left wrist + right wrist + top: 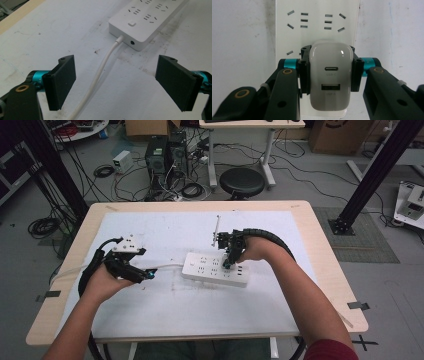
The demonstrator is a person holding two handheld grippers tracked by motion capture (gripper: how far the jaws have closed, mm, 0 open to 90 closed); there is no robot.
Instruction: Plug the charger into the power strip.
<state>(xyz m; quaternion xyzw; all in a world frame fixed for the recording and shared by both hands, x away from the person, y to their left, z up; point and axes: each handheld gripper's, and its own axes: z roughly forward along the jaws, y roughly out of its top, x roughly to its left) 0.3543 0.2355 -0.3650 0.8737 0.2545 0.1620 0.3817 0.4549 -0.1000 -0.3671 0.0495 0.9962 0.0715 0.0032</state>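
White table: right claw clamped on charger, hiding sockets of power strip; left claw apart.

White charger: faint grey lettering "USB-C" beneath its upper oval port and "USB-A" beneath its lower rectangular port; no other marking in the views can be read

Charger on power strip

White mat bare before the power strip; its cable lies between the left gripper open jaws; charger blocks the strip's near sockets.
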